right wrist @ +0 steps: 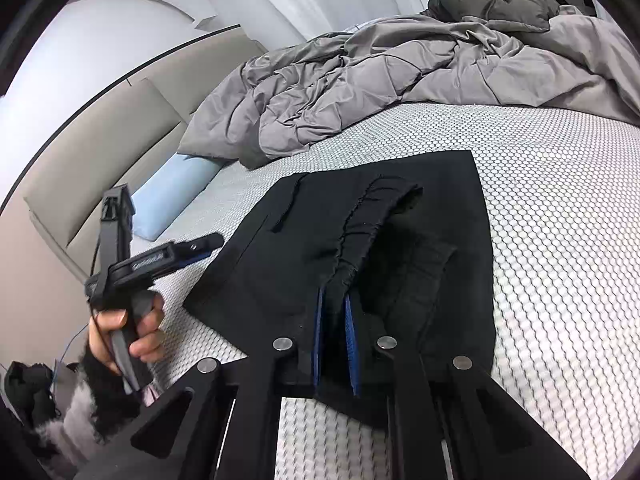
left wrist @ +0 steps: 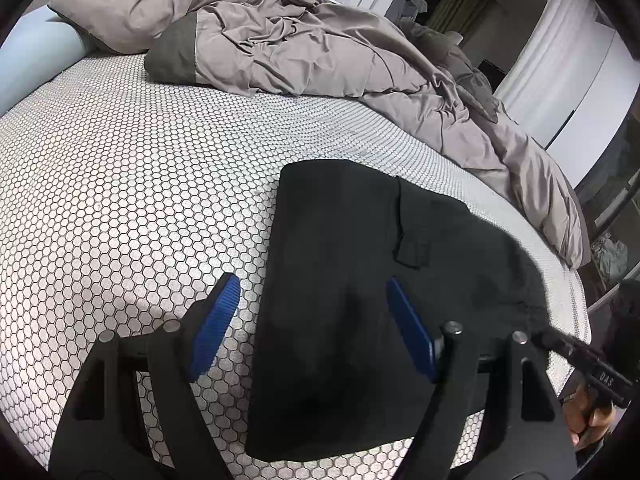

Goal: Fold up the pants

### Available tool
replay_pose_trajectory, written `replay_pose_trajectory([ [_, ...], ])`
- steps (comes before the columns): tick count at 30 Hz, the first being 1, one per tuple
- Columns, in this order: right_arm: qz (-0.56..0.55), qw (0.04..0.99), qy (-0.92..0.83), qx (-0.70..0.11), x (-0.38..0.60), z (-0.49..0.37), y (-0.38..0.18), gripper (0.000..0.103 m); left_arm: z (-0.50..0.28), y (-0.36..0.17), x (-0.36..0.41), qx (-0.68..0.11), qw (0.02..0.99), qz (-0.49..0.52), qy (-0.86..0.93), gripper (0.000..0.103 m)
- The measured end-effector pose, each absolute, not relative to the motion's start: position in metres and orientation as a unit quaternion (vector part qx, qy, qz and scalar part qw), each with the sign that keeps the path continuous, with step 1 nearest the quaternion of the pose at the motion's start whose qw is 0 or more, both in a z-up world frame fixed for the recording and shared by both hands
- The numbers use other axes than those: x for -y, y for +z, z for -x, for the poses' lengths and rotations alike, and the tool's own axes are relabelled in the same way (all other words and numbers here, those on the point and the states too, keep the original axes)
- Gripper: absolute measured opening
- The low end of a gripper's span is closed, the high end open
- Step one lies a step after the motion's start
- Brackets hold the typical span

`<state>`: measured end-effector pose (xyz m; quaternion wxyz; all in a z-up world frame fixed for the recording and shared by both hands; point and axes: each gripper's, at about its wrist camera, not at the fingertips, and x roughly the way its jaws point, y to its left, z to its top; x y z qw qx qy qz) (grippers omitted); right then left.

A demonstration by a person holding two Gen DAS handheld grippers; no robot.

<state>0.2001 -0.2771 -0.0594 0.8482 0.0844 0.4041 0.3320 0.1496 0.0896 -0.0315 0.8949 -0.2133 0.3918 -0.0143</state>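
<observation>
Our right gripper [right wrist: 335,312] pinches the gathered elastic waistband of the black pants [right wrist: 420,240], lower centre. Our left gripper [left wrist: 312,320] hangs spread above their smooth folded rectangle on the honeycomb-patterned mattress [left wrist: 120,184].

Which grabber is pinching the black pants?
The right gripper: its blue pads are shut on the pants' gathered waistband. The left gripper hangs open above them.

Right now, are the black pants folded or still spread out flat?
Partly folded. The black pants lie as a compact doubled block on the mattress, and the right gripper pinches the gathered waistband, lifting it.
</observation>
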Motion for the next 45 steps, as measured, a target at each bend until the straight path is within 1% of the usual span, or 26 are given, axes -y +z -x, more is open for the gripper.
replay_pose_trajectory([
  [2,-0.080,0.849,0.322,-0.412,0.283,-0.196,-0.064,0.009,-0.145,-0.030,-0.088,-0.392,0.895,0.213,-0.018,0.074],
  [5,-0.059,0.844,0.302,-0.439,0.283,-0.206,-0.088,0.010,-0.147,-0.031,-0.080,-0.399,0.894,0.205,-0.020,0.074],
  [8,-0.079,0.834,0.299,-0.457,0.288,-0.219,-0.101,0.013,-0.146,-0.031,-0.070,-0.404,0.894,0.194,-0.025,0.074],
  [11,-0.121,0.833,0.303,-0.447,0.298,-0.228,-0.096,0.021,-0.146,-0.029,-0.060,-0.402,0.898,0.178,-0.027,0.074],
  [13,-0.153,0.818,0.325,-0.449,0.300,-0.235,-0.097,0.031,-0.146,-0.030,-0.056,-0.402,0.899,0.170,-0.025,0.074],
  [19,-0.178,0.795,0.338,-0.471,0.288,-0.247,-0.108,0.031,-0.147,-0.030,-0.055,-0.406,0.899,0.165,-0.024,0.074],
  [21,-0.203,0.785,0.350,-0.469,0.292,-0.249,-0.108,0.031,-0.147,-0.031,-0.057,-0.408,0.898,0.166,-0.025,0.074],
  [28,-0.228,0.779,0.338,-0.476,0.302,-0.262,-0.118,0.031,-0.145,-0.032,-0.056,-0.411,0.897,0.159,-0.023,0.074],
  [32,-0.251,0.778,0.345,-0.462,0.303,-0.267,-0.112,0.031,-0.145,-0.032,-0.058,-0.413,0.897,0.156,-0.024,0.074],
  [37,-0.214,0.783,0.377,-0.445,0.288,-0.255,-0.098,0.035,-0.145,-0.033,-0.062,-0.416,0.896,0.156,-0.023,0.074],
  [43,-0.179,0.775,0.380,-0.471,0.270,-0.255,-0.107,0.035,-0.146,-0.034,-0.063,-0.418,0.895,0.153,-0.023,0.074],
  [44,-0.179,0.772,0.379,-0.478,0.269,-0.257,-0.111,0.032,-0.147,-0.034,-0.064,-0.419,0.895,0.153,-0.024,0.074],
  [45,-0.177,0.772,0.376,-0.481,0.266,-0.258,-0.115,0.020,-0.147,-0.034,-0.064,-0.420,0.894,0.152,-0.024,0.074],
])
